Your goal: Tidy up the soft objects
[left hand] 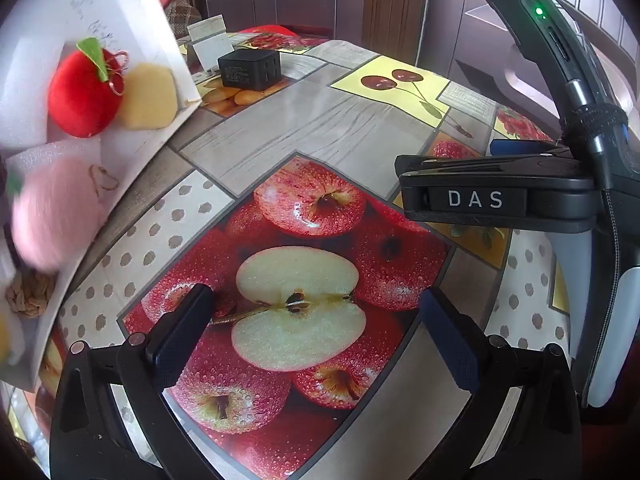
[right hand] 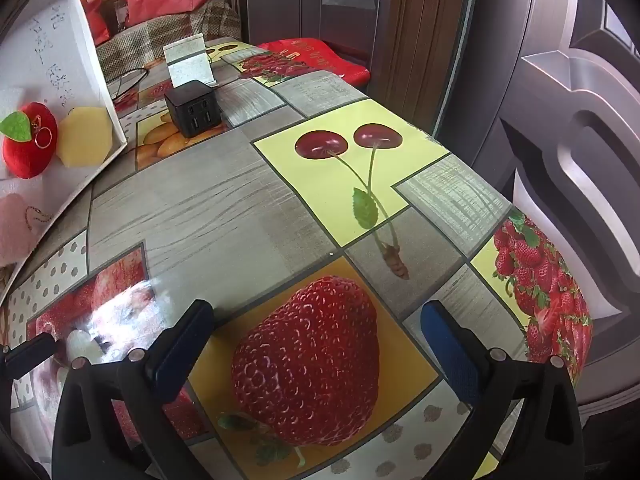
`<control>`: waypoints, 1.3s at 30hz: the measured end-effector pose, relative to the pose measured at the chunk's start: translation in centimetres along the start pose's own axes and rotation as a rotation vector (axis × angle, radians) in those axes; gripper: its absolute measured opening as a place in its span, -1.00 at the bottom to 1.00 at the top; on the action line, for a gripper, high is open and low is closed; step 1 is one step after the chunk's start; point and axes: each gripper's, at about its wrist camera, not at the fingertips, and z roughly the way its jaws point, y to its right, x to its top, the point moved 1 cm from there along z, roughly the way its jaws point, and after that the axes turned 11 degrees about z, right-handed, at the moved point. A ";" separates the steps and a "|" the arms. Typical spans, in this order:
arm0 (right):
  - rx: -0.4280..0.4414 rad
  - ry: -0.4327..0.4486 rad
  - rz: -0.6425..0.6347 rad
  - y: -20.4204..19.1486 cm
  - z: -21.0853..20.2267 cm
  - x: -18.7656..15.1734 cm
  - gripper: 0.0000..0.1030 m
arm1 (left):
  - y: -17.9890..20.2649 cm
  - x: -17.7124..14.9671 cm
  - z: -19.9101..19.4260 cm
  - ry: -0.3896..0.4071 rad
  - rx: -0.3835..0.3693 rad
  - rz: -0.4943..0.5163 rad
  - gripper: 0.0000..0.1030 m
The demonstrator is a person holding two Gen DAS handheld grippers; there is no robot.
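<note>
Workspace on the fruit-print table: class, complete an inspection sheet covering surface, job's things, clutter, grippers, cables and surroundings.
Surface: table under a glossy fruit-print cloth.
Job's things: red plush apple, yellow sponge block, pink plush and knotted rope piece, all in the white box.
Clutter: black charger cube; small white stand.
Grippers: left gripper and right gripper both open, nothing between the jaws.
Cables: dark cord behind the box.
Surroundings: dark panelled door; red cushion.
</note>
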 end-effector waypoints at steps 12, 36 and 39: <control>-0.001 -0.001 0.000 0.0 0.0 0.0 1.00 | -0.1 0.1 0.1 0.002 -0.002 0.002 0.99; -0.001 -0.001 -0.001 0.1 0.0 0.0 1.00 | -0.1 0.0 0.1 0.001 -0.003 0.002 0.99; -0.001 -0.001 -0.001 0.1 0.0 0.0 1.00 | -0.1 0.0 0.1 0.001 -0.003 0.002 0.99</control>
